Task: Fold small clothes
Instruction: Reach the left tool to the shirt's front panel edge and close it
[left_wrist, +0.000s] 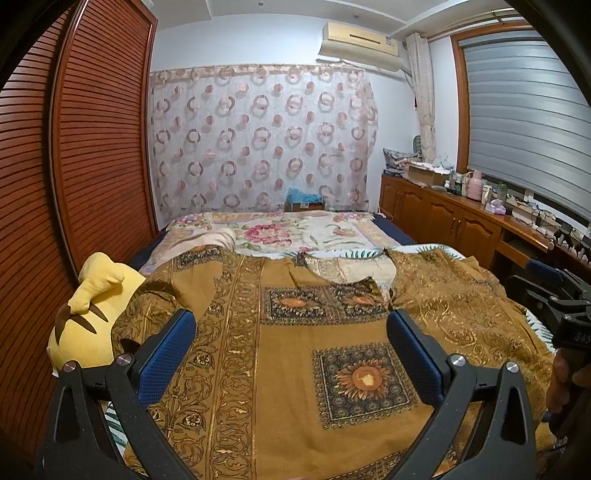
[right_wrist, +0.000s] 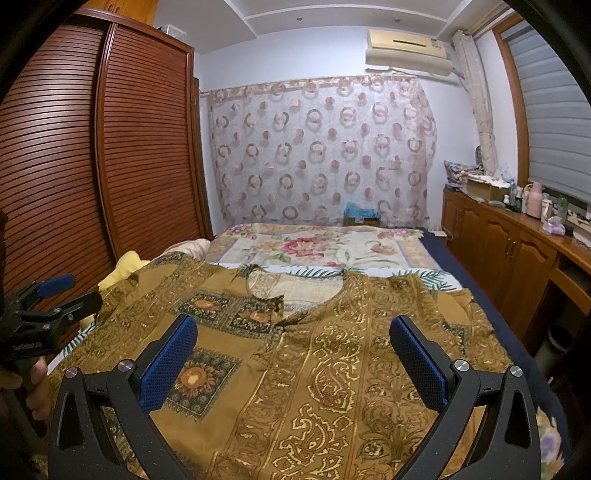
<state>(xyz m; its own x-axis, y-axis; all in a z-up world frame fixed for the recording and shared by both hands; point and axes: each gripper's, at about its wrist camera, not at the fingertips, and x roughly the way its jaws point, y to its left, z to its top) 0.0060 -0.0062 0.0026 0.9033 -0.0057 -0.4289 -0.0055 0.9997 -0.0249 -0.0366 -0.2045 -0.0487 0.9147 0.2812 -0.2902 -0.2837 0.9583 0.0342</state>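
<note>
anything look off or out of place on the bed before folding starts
Mostly tidy. The brown patterned garment lies spread flat, but its neckline flap is turned over, and the left sleeve rides up onto the yellow plush toy at the bed's edge. Both grippers hover open above it.

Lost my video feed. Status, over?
Left gripper open, right gripper open, both empty. Brown patterned garment spread flat, unfolded. Yellow plush toy at its left edge.

There was one brown patterned garment (left_wrist: 295, 350) spread on one bed (left_wrist: 295, 230). Two grippers showed, the left gripper (left_wrist: 291, 325) and the right gripper (right_wrist: 293, 330), each with two blue-padded fingers (left_wrist: 168, 354). One yellow plush toy (left_wrist: 92, 314), one air conditioner (left_wrist: 360, 46) and one pink flask (left_wrist: 475, 184) were present.
</note>
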